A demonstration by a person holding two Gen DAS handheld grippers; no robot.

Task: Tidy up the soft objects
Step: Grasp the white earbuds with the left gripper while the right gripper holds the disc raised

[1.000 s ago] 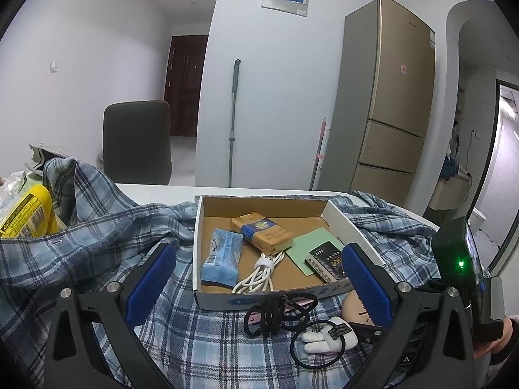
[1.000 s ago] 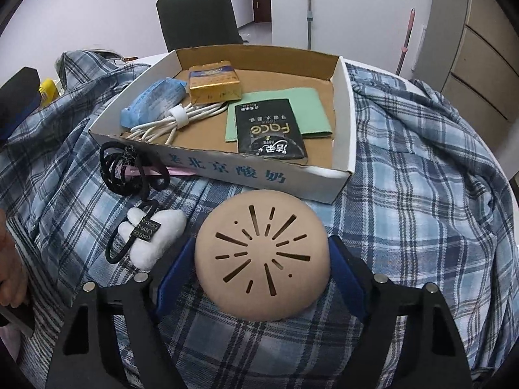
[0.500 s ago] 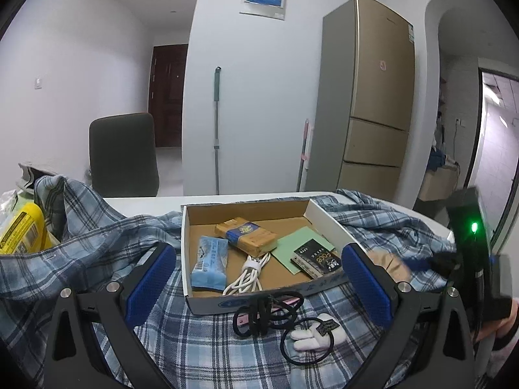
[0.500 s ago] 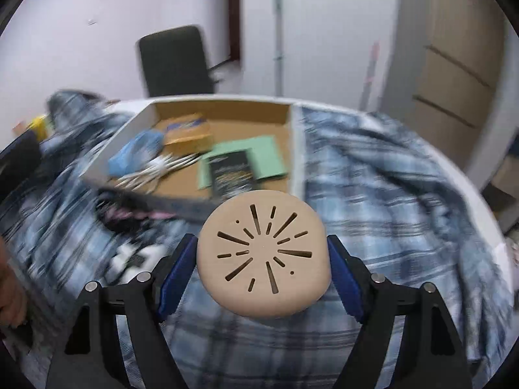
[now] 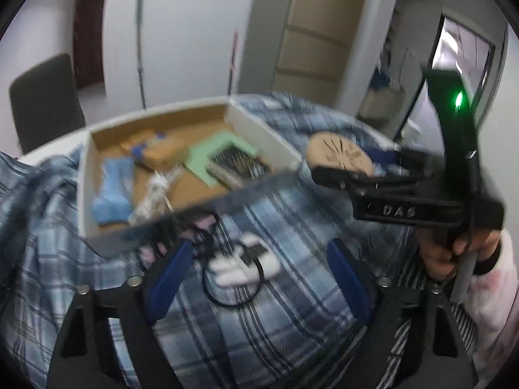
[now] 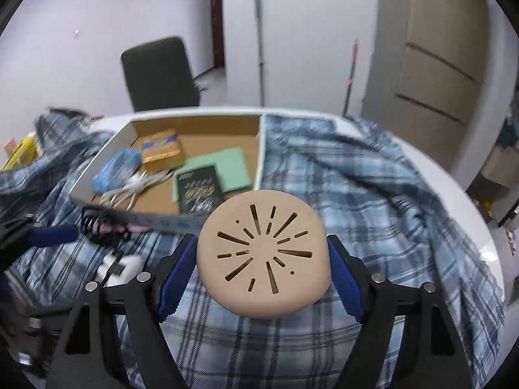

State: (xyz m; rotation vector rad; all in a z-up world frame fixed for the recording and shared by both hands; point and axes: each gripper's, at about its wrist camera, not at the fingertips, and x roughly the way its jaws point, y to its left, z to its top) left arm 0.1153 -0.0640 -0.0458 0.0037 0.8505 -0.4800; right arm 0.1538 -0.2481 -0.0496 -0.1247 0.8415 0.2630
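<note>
My right gripper (image 6: 262,259) is shut on a tan round pad with slits (image 6: 263,253) and holds it above the plaid cloth, near the box's front right corner; the pad also shows in the left wrist view (image 5: 339,155). My left gripper (image 5: 256,275) is open and empty, low over the cloth, with a white soft toy wrapped in a black cord (image 5: 246,264) between its fingers. The cardboard box (image 6: 259,149) holds a blue packet (image 6: 116,168), a white cable, a gold packet, a green sheet and a black packet.
A blue plaid cloth (image 6: 350,181) covers the round white table (image 6: 486,227). Black and pink hair ties (image 6: 103,227) lie in front of the box. A yellow package (image 6: 19,152) sits at the far left. A dark chair (image 6: 159,74) stands behind the table.
My right gripper has lifted the tan pad off the cloth and carried it up and forward. My left gripper has dropped and swung right over the white toy.
</note>
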